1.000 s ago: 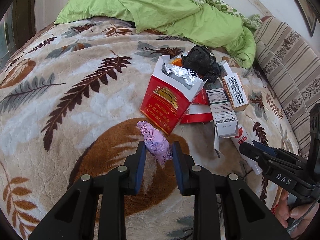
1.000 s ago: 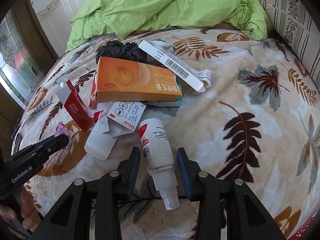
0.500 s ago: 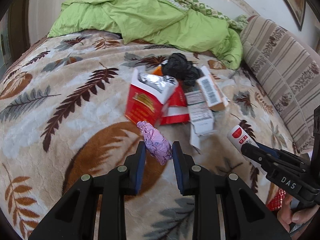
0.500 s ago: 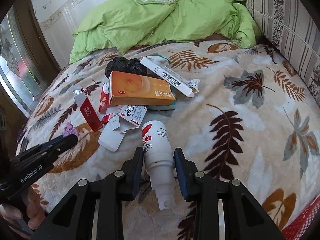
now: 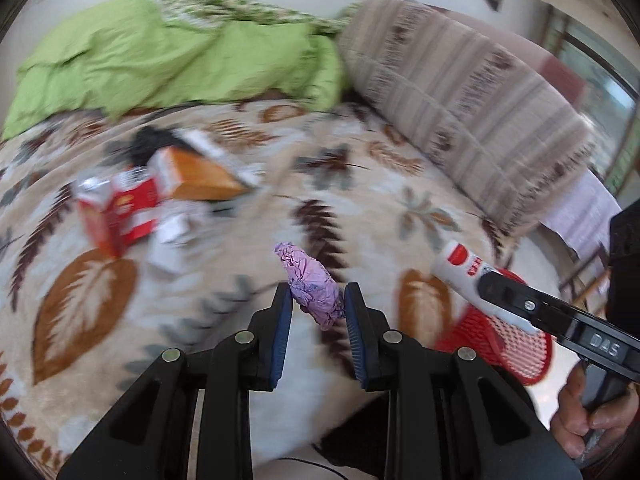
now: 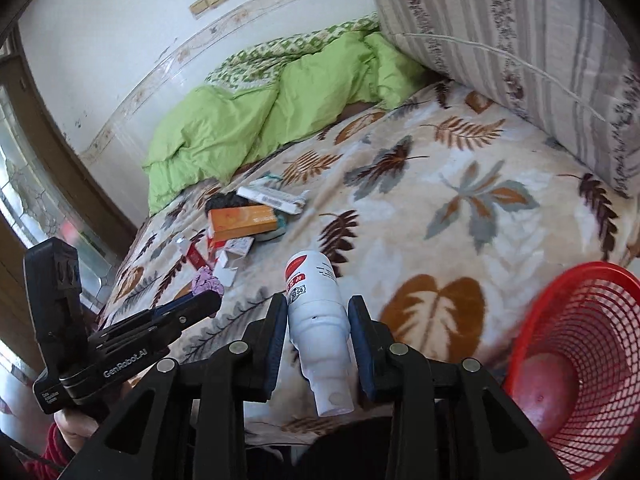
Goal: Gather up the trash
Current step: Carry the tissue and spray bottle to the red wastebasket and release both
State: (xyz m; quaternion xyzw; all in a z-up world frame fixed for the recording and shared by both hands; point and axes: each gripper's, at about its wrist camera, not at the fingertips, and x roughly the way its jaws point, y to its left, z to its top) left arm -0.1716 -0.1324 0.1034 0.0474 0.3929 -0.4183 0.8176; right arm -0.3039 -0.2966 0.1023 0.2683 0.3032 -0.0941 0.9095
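Left wrist cam: the left gripper (image 5: 314, 302) squeezes a crumpled purple wrapper (image 5: 310, 284) between its blue pads; the crinkly wad sticks up past the tips, off the bed. Off to its right, the right gripper (image 5: 486, 286) shows from the side w/ the white spray bottle (image 5: 460, 264) poking out front. Most of this view is smeared, so the boxes on the bed are hard to read.

Right wrist cam is sharp. The right gripper (image 6: 318, 320) is clamped on the smooth white plastic bottle (image 6: 316, 312), red label end pointing away, nozzle end toward the lens. It also shows the red basket (image 6: 592, 300) much better: round, open mesh, sitting by the bed edge at right, bottom part cut off; a reddish blob shows thru the bottom, can't tell what. The left gripper (image 6: 200, 304) shows at left w/ a bit of purple at its tip.

Farther out on the fuzzy leaf-print blanket (image 6: 460, 240) lies the leftover pile: an orange box (image 6: 242, 218), a long white box (image 6: 268, 196), red packs (image 6: 194, 256), a black bag (image 6: 224, 200) half hidden. Behind sit a puffy green quilt (image 6: 248, 120) & a striped cushion (image 6: 520, 40).
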